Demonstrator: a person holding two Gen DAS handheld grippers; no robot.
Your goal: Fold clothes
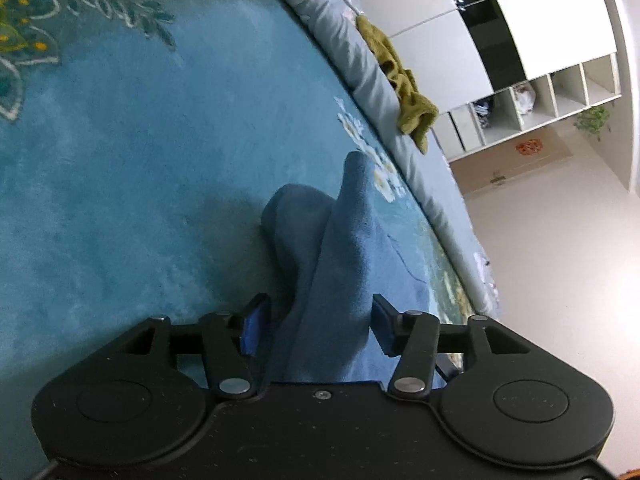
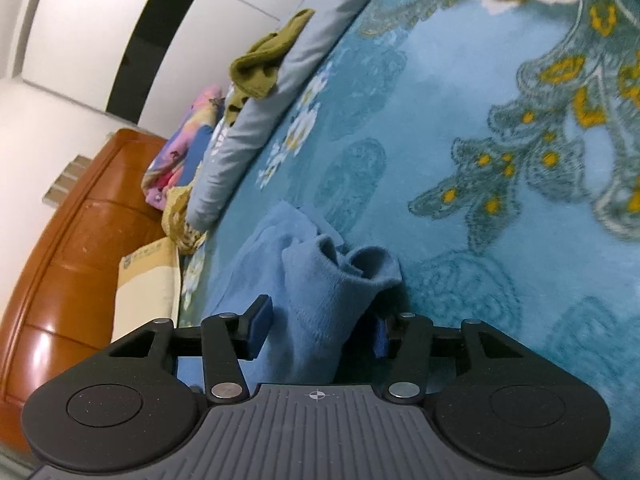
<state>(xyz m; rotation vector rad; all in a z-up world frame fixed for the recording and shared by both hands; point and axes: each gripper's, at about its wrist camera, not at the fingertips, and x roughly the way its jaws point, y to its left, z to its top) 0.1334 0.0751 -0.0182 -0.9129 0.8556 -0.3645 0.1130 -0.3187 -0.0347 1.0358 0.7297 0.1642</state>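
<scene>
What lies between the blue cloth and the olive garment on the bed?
In the left wrist view, only blanket with white flowers, then the grey quilt's edge, separates the blue cloth from the olive garment.

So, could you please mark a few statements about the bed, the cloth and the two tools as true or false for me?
1. The blue cloth runs between the fingers of both the left tool and the right tool. True.
2. The bed cover is plain red. False: it is teal blue with a flower pattern.
3. An olive-green garment lies on the grey bedding along the bed's edge. True.
4. The left tool is shut tight with nothing between its jaws. False: the jaws stand apart, with the blue cloth between them.
</scene>
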